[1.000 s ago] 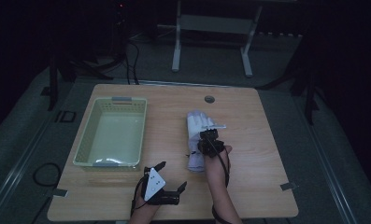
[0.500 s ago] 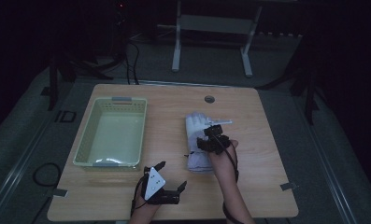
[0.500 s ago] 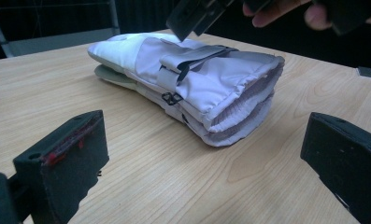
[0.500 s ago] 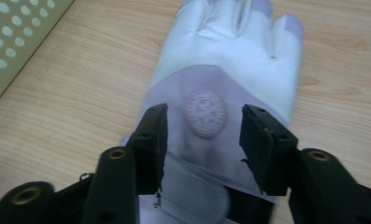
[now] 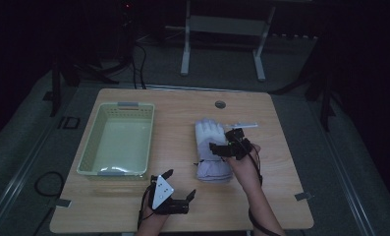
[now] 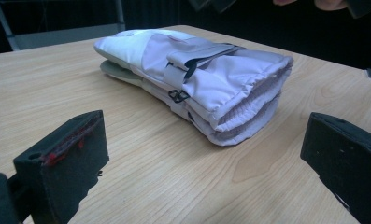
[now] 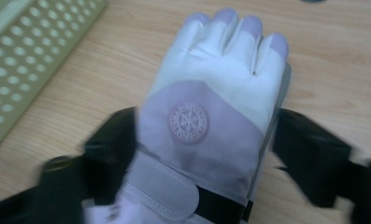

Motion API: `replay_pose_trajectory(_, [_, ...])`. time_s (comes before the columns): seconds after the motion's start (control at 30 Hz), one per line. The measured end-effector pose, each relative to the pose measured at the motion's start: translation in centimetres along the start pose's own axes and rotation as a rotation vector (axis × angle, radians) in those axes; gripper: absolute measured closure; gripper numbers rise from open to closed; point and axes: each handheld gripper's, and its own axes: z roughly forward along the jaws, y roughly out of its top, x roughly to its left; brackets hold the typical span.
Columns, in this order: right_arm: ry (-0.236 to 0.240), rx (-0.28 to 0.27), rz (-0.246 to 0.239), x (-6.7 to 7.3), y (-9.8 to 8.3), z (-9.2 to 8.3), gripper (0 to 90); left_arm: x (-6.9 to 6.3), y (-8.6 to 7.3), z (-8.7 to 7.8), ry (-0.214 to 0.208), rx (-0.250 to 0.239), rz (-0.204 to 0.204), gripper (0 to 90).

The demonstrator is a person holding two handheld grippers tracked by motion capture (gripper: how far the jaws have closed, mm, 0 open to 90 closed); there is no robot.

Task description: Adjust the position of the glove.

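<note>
Two pale lilac and white gloves (image 5: 209,147) lie stacked flat on the wooden table (image 5: 281,187), fingers pointing away from me. My right gripper (image 5: 227,140) hovers just above their right side. In the right gripper view its jaws (image 7: 206,135) stand apart on either side of the top glove (image 7: 220,60), which lies below them with nothing pressed; they have just been opening. My left gripper (image 5: 180,184) rests near the front edge, open and holding nothing. In the left gripper view the gloves' cuffs (image 6: 234,88) lie ahead of its wide jaws (image 6: 206,149).
A pale green perforated basket (image 5: 116,105) stands at the table's left, its wall (image 7: 15,60) also seen in the right gripper view. A round cable hole (image 5: 220,104) sits near the far edge. A metal stand (image 5: 222,24) is on the floor beyond.
My right gripper has lifted off the gloves and drifted right, and its jaws have spread apart. The gloves stay on the table. The left gripper has kept still.
</note>
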Motion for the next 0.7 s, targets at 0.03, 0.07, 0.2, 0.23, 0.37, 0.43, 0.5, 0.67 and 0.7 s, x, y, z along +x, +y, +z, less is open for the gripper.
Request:
replay_pose_trajectory(0.03, [0.031,-0.004,-0.014,-0.2,0.0,-0.2,13.2,0.0,0.0,0.0,0.001,0.001,-0.001,0.9])
replay_pose_trajectory(0.07, [0.036,-0.006,-0.014,-0.4,0.0,-0.4,14.1,0.0,0.0,0.0,0.002,0.002,-0.002,0.9])
replay_pose_trajectory(0.2, [0.062,-0.024,-0.053,-1.3,-0.2,-1.3,17.6,0.2,0.0,0.0,0.0,0.005,-0.019,0.9])
replay_pose_trajectory(0.23, [0.076,-0.01,-0.064,-1.5,-0.2,-1.5,20.3,0.3,0.0,0.0,-0.008,0.002,-0.026,0.9])
replay_pose_trajectory(0.37, [0.142,-0.002,-0.154,-2.3,-0.7,-1.7,21.2,0.3,0.0,0.0,-0.005,0.006,-0.045,0.9])
replay_pose_trajectory(0.43, [0.122,-0.02,-0.225,-2.6,-1.2,-1.8,20.6,0.2,0.1,0.1,-0.004,0.033,-0.061,0.9])
replay_pose_trajectory(0.5, [0.134,-0.009,-0.232,-3.1,-1.6,-1.8,20.0,0.2,0.1,0.2,-0.011,0.046,-0.067,0.9])
replay_pose_trajectory(0.67, [0.126,-0.049,-0.269,-4.1,-2.9,-1.5,19.0,0.3,0.2,0.4,-0.018,0.064,-0.071,0.9])
replay_pose_trajectory(0.7, [0.123,-0.064,-0.292,-4.3,-3.2,-1.5,18.9,0.4,0.2,0.4,-0.03,0.069,-0.073,0.9])
